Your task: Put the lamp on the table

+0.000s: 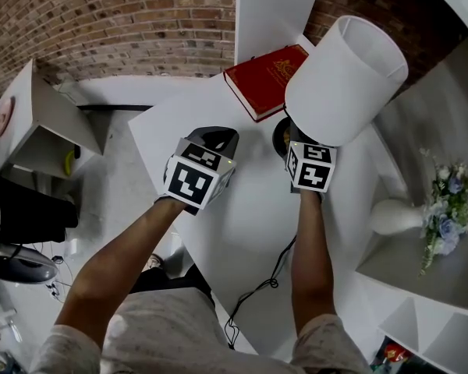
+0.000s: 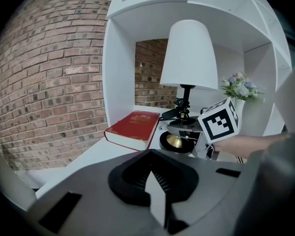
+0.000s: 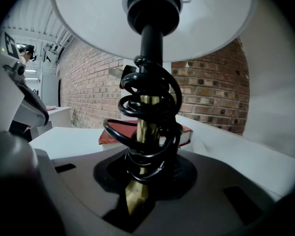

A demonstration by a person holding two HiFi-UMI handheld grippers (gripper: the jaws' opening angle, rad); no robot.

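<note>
The lamp has a white shade (image 1: 345, 76) (image 2: 189, 55), a brass stem (image 3: 143, 127) wound with black cord, and a round black base (image 2: 177, 141) (image 1: 281, 136). My right gripper (image 1: 300, 148) (image 3: 137, 195) (image 2: 212, 137) is shut on the stem just above the base and holds the lamp upright. The base is low over the white table (image 1: 242, 232), next to a red book (image 1: 264, 79) (image 2: 134, 127). I cannot tell whether it touches the tabletop. My left gripper (image 1: 217, 137) (image 2: 155, 181) hangs to the lamp's left, jaws together, holding nothing.
A white shelf unit (image 2: 119, 58) rises behind the table against a brick wall. On a shelf at the right lies a white vase (image 1: 394, 216) with pale flowers (image 1: 448, 209). The lamp's black cord (image 1: 257, 287) trails over the table's near edge.
</note>
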